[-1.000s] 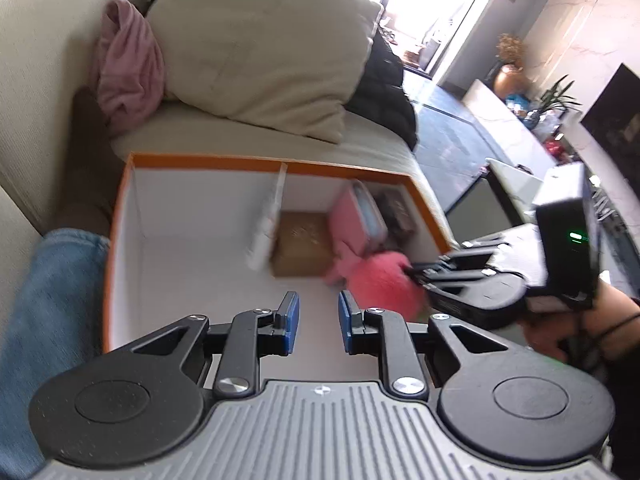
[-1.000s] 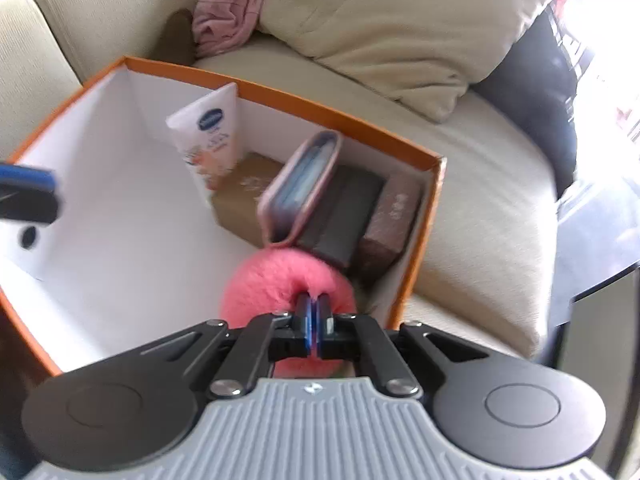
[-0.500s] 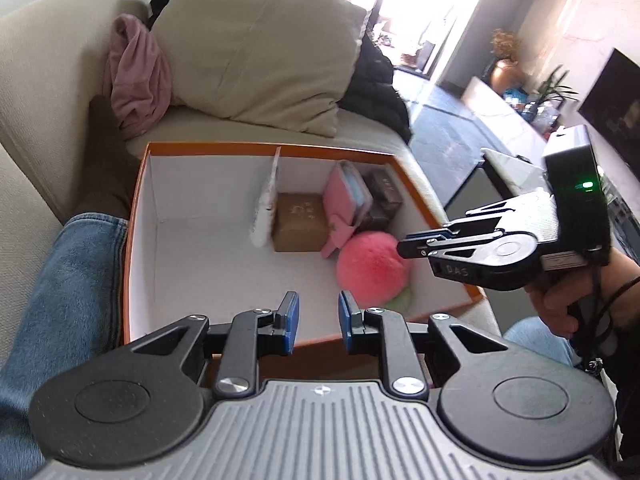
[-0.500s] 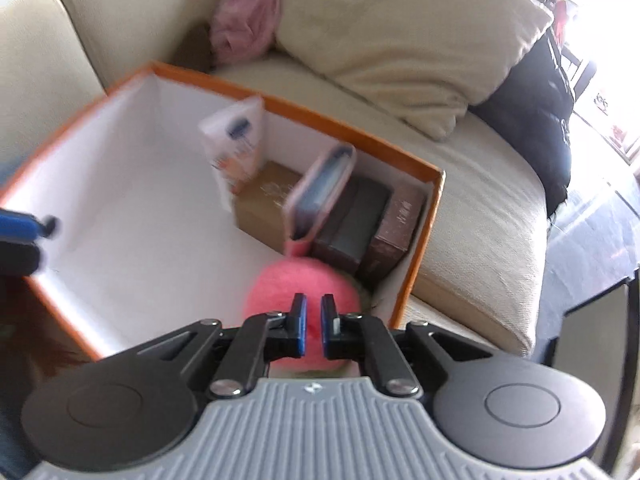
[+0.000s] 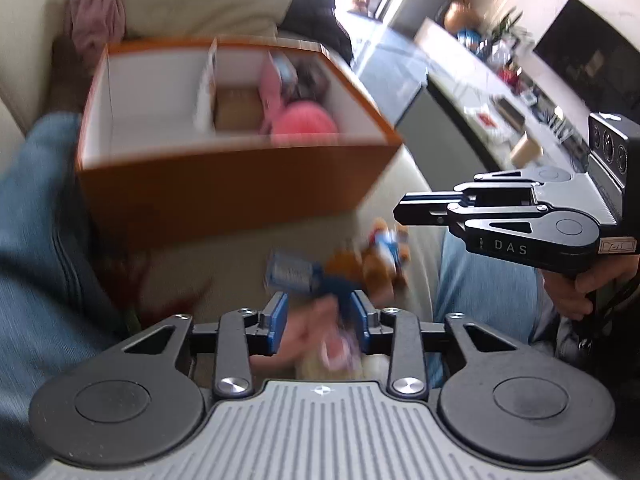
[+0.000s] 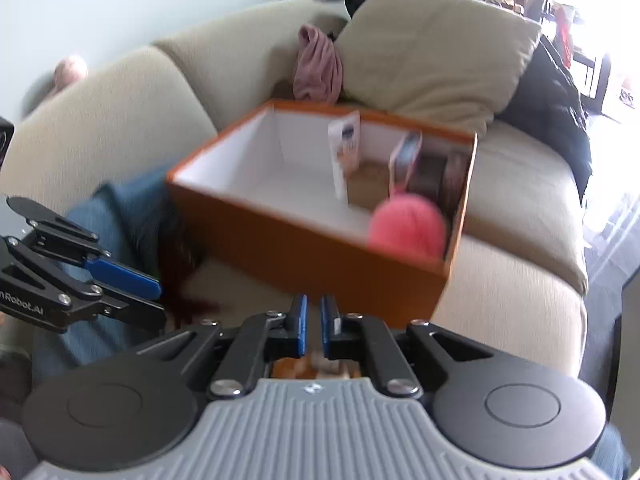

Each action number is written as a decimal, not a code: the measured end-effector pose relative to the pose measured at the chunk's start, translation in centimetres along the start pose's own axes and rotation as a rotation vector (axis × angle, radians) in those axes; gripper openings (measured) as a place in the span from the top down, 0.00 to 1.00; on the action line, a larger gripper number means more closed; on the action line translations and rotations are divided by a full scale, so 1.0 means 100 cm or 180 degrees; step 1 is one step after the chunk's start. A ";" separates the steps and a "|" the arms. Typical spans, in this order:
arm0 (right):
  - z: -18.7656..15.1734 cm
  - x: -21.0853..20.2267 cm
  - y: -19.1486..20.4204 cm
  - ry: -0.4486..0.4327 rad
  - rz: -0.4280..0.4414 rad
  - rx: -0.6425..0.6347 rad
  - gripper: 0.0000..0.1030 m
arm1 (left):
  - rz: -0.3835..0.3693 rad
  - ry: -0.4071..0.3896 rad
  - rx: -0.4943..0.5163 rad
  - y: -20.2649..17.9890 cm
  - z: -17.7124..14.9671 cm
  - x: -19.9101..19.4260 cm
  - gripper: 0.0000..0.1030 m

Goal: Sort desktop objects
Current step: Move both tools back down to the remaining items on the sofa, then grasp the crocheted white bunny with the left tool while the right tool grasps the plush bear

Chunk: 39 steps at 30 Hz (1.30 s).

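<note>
- Two grippers in use; left gripper [image 5: 319, 322] spread, its blue pads straddling a blurred pink-and-white item [image 5: 320, 350] lying on the sofa seat [image 5: 224, 268] in front of us; we cannot tell whether the pads touch it; right gripper [image 6: 313, 326] nearly pressed together, a narrow gap showing, nothing pinched.
- One orange box [image 5: 224, 184] with white inside, on the seat beyond the loose items; our sorting target, we judge.
- Box contents, counted: one pink fluffy ball [image 6: 407, 227] at the near right corner; one white tube [image 6: 343, 148] upright mid-box; one pink case [image 6: 405, 156] leaning right of the tube; one tan carton [image 5: 238, 112] low between them; two dark blocks [image 6: 440, 176] at the far right, as far as blur allows.
- Loose items near the box, counted: one blue packet [image 5: 292, 274]; one brown plush figure [image 5: 376, 264] just right of it; the pink-and-white item nearest us; three in all, possibly more hidden.
- Step in hand, as we judge: picking the nearest loose item with the left; we should centre it between the pads, close gently since it looks soft, lift clear of the packet beside it.
- Right gripper should stay aside; the left half of the box offers room.
</note>
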State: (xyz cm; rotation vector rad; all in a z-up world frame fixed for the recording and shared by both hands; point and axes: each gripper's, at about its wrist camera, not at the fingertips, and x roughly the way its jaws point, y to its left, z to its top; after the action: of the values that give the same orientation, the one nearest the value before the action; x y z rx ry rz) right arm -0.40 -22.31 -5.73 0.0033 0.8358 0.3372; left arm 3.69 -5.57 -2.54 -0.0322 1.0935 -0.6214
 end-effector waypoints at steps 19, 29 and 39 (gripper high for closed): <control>-0.063 0.009 0.013 0.0362 0.0226 0.0296 0.80 | 0.0052 0.0321 -0.0113 -0.010 -0.029 0.063 0.76; -0.053 0.007 0.016 0.0286 0.0094 -0.0026 0.69 | -0.0039 -0.0063 -0.0147 -0.011 -0.024 0.017 0.91; -0.041 0.020 0.013 0.0420 -0.0054 -0.0607 0.55 | 0.0290 -0.0737 -0.0045 -0.005 0.020 -0.028 0.91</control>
State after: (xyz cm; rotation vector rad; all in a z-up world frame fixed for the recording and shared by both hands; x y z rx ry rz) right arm -2.58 -21.02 -9.77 -0.2056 0.9308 0.4033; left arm 4.25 -5.21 0.86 -0.0645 0.8702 -0.5142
